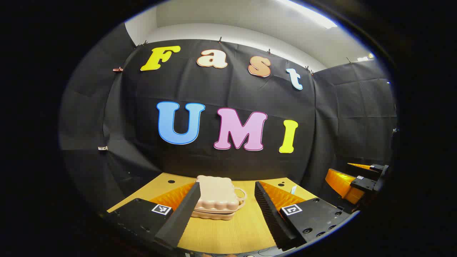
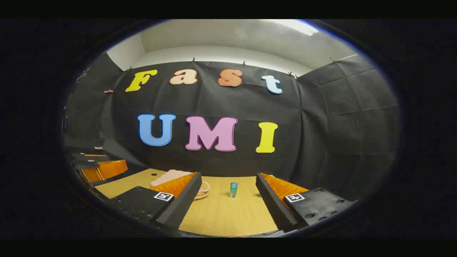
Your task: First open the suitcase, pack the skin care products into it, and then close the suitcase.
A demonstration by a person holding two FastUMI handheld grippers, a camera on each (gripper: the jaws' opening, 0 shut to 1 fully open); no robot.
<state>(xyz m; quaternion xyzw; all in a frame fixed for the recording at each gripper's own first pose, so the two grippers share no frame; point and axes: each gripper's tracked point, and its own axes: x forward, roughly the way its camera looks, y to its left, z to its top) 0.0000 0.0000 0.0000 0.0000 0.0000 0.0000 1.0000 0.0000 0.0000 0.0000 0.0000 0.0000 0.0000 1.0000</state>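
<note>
A small pink suitcase [image 1: 216, 197] lies shut on the wooden table [image 1: 228, 228], its handle pointing right. My left gripper [image 1: 225, 210] is open, its fingers framing the suitcase from a short way in front. In the right gripper view the suitcase [image 2: 170, 177] sits at the left, partly behind my left finger. A small blue-green bottle [image 2: 233, 189] stands upright on the table ahead of my right gripper [image 2: 228, 205], which is open with nothing between its fingers. The right gripper [image 1: 360, 180] also shows at the far right of the left gripper view.
The table [image 2: 225, 214] ends at the black cloth wall behind the suitcase. A small white item [image 1: 293, 189] pokes up behind my left gripper's right finger. The left gripper [image 2: 96, 166] shows at the left edge of the right gripper view.
</note>
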